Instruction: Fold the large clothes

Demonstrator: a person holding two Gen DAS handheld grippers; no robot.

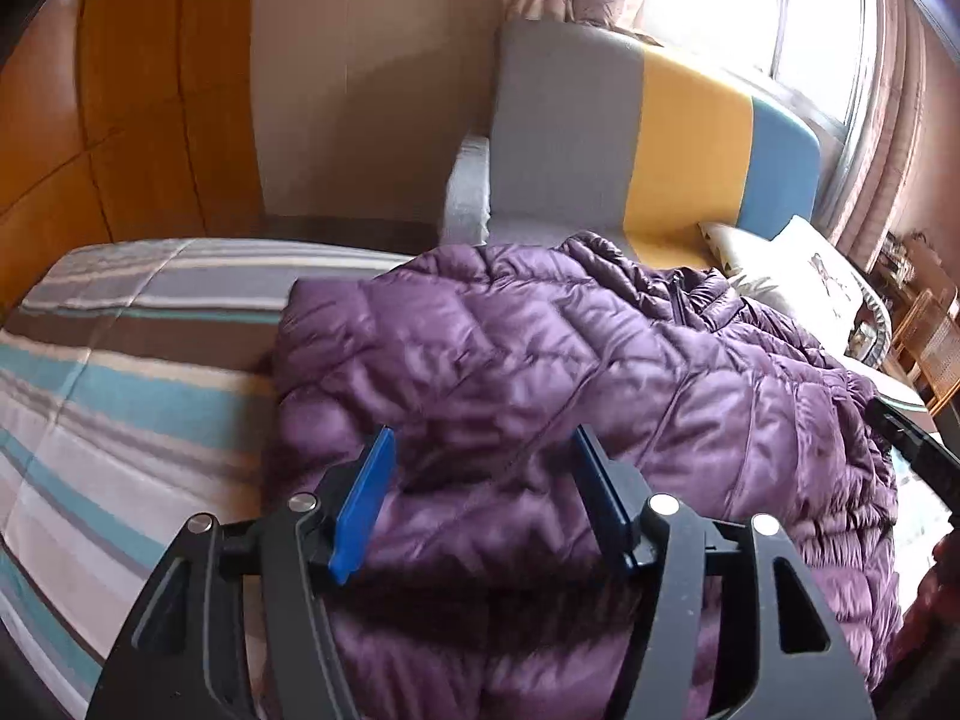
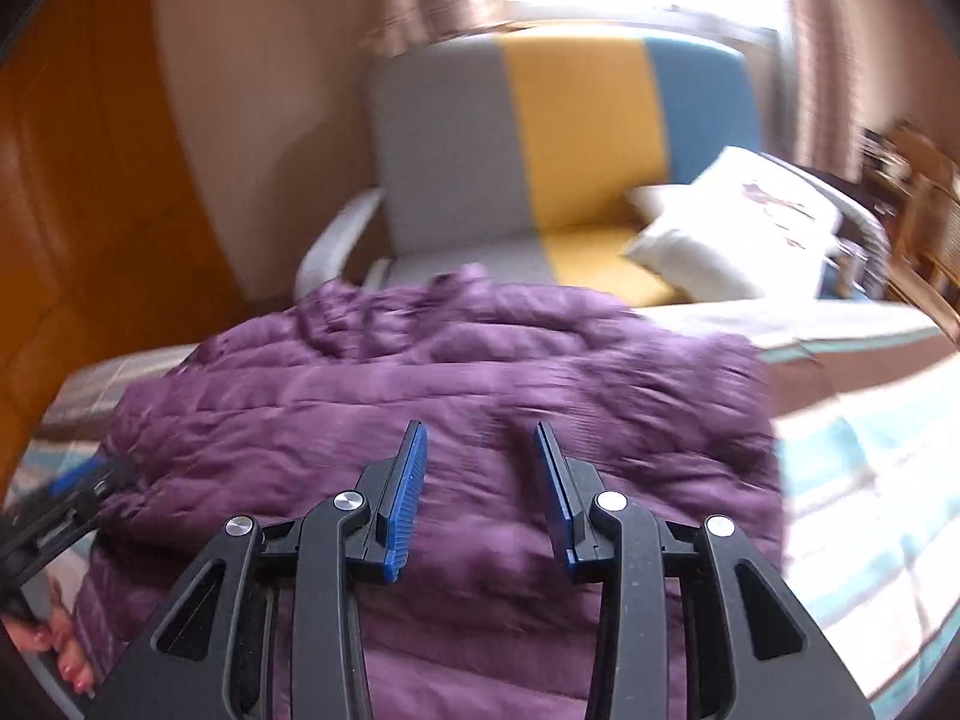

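1. The purple jacket [image 1: 540, 360] is laid on the striped bed [image 1: 120, 390], so that it can be folded flat.
2. The left gripper [image 1: 483, 498] is held released above it, nothing grasped.
3. The right gripper [image 2: 480, 492] is also parted and empty, probably for the next grasp.

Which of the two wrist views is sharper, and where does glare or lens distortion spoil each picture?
Left wrist view: sharper, quilting on the purple jacket reads clearly; the window is blown out and the edges bow. Right wrist view: smeared by motion blur across the jacket and white pillow, window washed white, corners dark and curved.
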